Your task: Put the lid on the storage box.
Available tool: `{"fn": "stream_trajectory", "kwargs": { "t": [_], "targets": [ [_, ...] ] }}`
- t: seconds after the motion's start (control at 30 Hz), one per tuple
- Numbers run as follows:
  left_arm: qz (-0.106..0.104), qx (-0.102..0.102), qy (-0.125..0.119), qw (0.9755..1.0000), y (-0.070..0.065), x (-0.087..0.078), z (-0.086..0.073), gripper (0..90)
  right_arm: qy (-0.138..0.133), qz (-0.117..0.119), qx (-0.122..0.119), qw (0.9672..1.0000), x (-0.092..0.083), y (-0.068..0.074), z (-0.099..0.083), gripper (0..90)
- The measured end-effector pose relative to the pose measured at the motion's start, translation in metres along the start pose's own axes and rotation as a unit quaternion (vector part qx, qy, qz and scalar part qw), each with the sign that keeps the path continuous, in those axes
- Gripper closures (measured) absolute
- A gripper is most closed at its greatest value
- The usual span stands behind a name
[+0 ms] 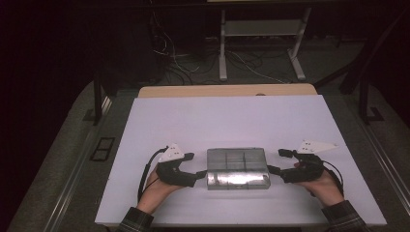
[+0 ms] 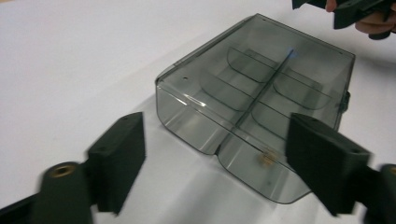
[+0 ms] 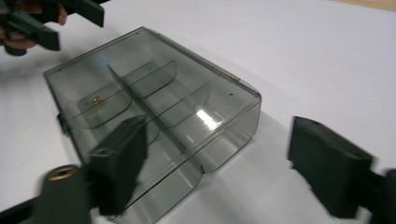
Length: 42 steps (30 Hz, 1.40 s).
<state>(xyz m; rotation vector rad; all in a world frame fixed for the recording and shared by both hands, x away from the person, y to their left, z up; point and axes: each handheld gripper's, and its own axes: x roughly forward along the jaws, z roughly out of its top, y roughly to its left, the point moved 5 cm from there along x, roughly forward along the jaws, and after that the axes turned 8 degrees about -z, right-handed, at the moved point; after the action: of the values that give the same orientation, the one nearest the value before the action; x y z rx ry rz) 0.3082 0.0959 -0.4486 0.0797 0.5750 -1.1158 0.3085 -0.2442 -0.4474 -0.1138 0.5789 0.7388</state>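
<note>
From the high view we see a clear box (image 1: 237, 168) lying on the white desk (image 1: 227, 121), near the front edge and about midway between the side edges. Our left gripper (image 1: 197, 173) sits just beside the box's left end and our right gripper (image 1: 273, 169) just beside its right end, each in a hand (image 1: 157, 191); neither seems to touch the box, though at this range we cannot be sure. In the left gripper view, our left gripper (image 2: 215, 149) has its jaws spread wide with nothing between them but the near corner of the box (image 2: 254, 116), whose smoky lid shows dividers beneath and a small brass-coloured bit in one near compartment; the right gripper is at the top right, beyond the box. In the right gripper view, our right gripper (image 3: 212, 161) is likewise wide open and empty, one jaw overlapping the box (image 3: 154, 116) in the picture, the other over bare desk. We judge the risk to be this: the box looks smooth and light, so if one jaw meets it before the other, or one side closes first, it could skid or twist across the desk, and a squeeze on the lid alone might pop it or let the box slip free.
</note>
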Motion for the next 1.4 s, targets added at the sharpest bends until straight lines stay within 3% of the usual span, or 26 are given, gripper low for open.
{"fn": "stream_trajectory", "kwargs": {
  "t": [0.23,0.37,0.77,1.1,1.4],
  "targets": [
    [0.006,0.0,-0.015,0.9999,-0.001,-0.009,-0.001,3.3,-0.013,-0.017,-0.001,0.9998,-0.002,0.002,0.0,17.7],
    [0.013,-0.001,-0.023,0.9996,0.001,-0.018,-0.006,0.6,-0.018,-0.021,-0.002,0.9996,-0.006,0.002,-0.003,17.8],
    [0.024,-0.001,-0.03,0.9993,0.004,-0.038,-0.023,0.0,-0.029,-0.025,-0.003,0.9993,-0.017,-0.001,-0.013,17.7],
    [0.036,-0.006,-0.032,0.9988,0.005,-0.045,-0.033,0.0,-0.028,-0.03,-0.003,0.9991,-0.025,-0.002,-0.025,17.8],
    [0.041,-0.007,-0.027,0.9988,0.007,-0.046,-0.035,0.0,-0.029,-0.045,0.016,0.9985,-0.033,-0.009,-0.038,17.7]
  ]
}}
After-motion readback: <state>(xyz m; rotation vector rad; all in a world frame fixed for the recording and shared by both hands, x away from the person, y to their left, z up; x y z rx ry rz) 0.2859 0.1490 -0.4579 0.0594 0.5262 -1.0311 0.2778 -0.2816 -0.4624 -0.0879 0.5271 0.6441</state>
